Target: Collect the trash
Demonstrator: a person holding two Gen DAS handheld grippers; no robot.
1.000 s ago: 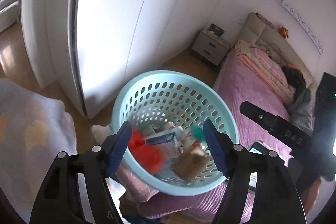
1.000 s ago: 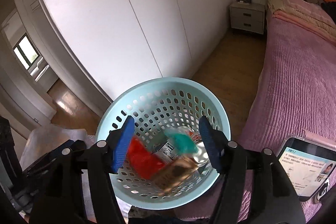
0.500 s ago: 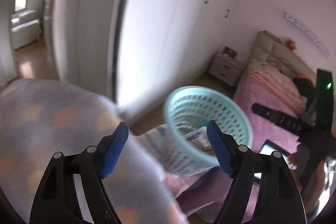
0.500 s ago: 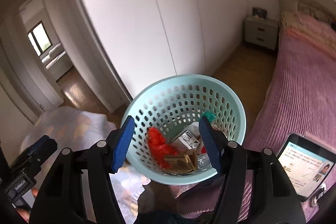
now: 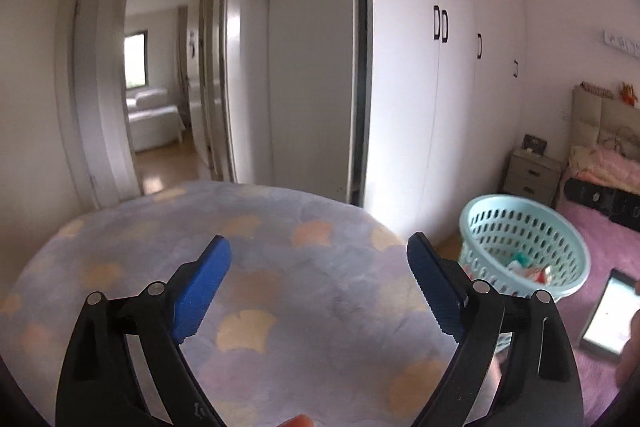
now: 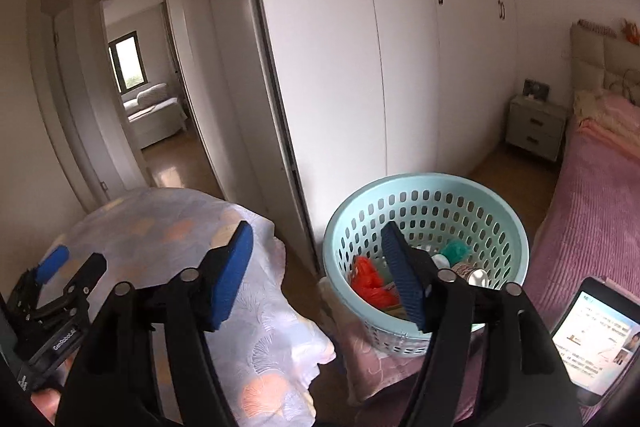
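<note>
Basket of trash behind right gripper jaws, right of left gripper

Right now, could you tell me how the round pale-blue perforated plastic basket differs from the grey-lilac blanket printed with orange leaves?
The round pale-blue perforated plastic basket is rigid and open-topped, while the grey-lilac blanket printed with orange leaves is soft and draped over a rounded mound. The basket holds trash, including a crumpled red wrapper; the blanket has nothing on it. The basket sits on the pink bed's edge, the blanket beside it. Both lie before the white wardrobe.
</note>
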